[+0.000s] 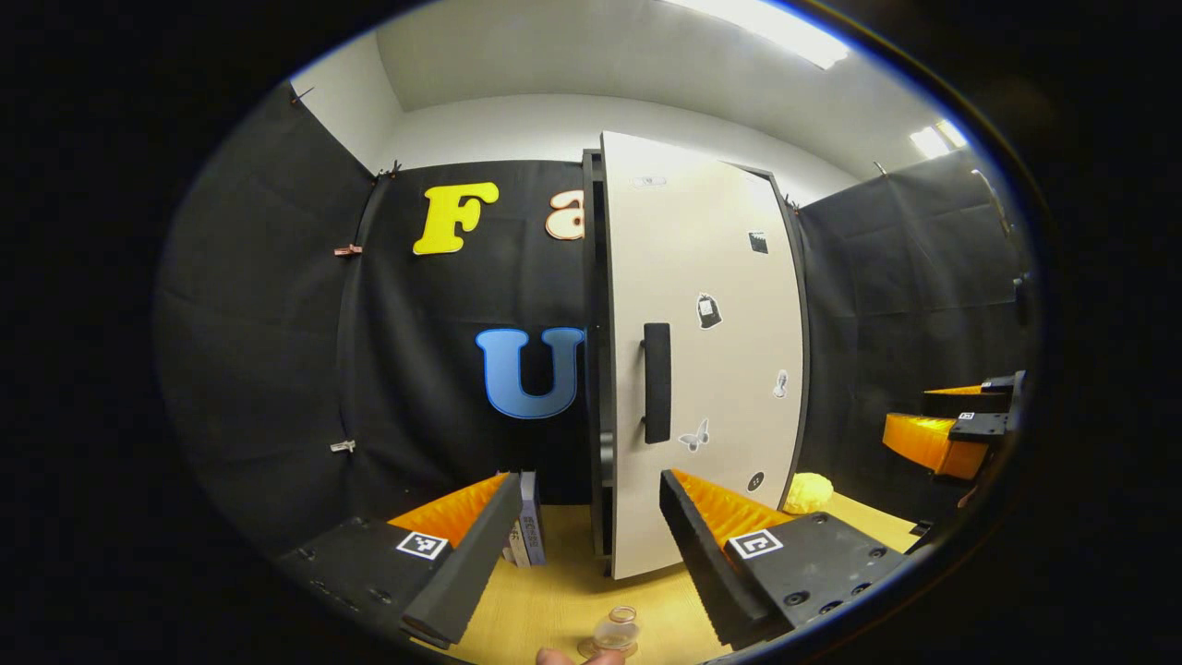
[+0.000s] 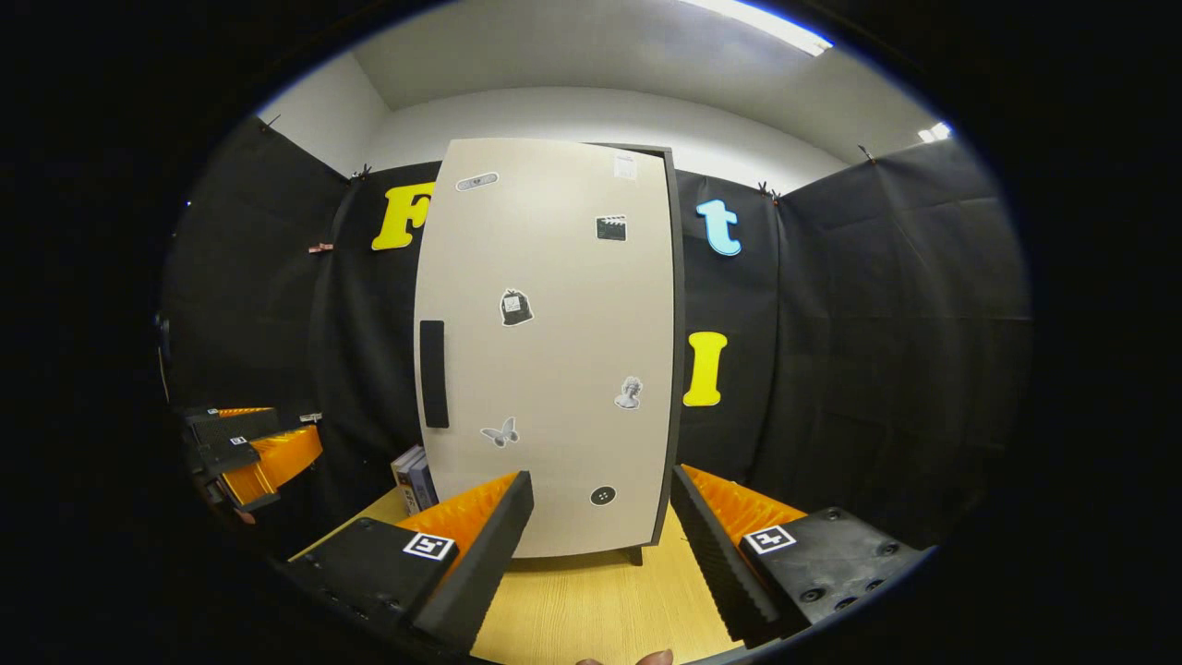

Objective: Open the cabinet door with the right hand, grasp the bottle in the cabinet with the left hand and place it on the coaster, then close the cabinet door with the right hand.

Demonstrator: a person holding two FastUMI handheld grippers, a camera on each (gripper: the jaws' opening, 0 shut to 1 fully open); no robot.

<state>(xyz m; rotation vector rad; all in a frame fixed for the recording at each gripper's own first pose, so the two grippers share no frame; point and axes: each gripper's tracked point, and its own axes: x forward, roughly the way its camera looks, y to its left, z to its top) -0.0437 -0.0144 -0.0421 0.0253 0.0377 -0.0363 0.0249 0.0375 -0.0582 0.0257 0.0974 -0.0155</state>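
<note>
Clearly, the cabinet [image 2: 545, 351] is the largest thing in both views, standing on the wooden desk [image 2: 591, 610] with its pale door [image 1: 702, 351] shut, or all but shut; from the left gripper view the door is seen edge-on and a dark strip shows beside it. A few books [image 2: 411, 476] are leaned against the cabinet's side. The black vertical handle [image 2: 433, 373] is set near the door's free edge. The bottle cannot be seen behind the door and is judged to be inside. A small glass object [image 1: 617, 632] is seen on the desk at the bottom of the left gripper view; whether a coaster lies under it cannot be told. The right hand-held gripper [image 2: 600, 536] is held wide, well short of the door. The left hand-held gripper [image 1: 582, 531] is likewise spread wide and empty. The opening step is judged not yet done: the handle should be approached squarely, bracketed by both fingers, and drawn along the hinge's arc.
</note>
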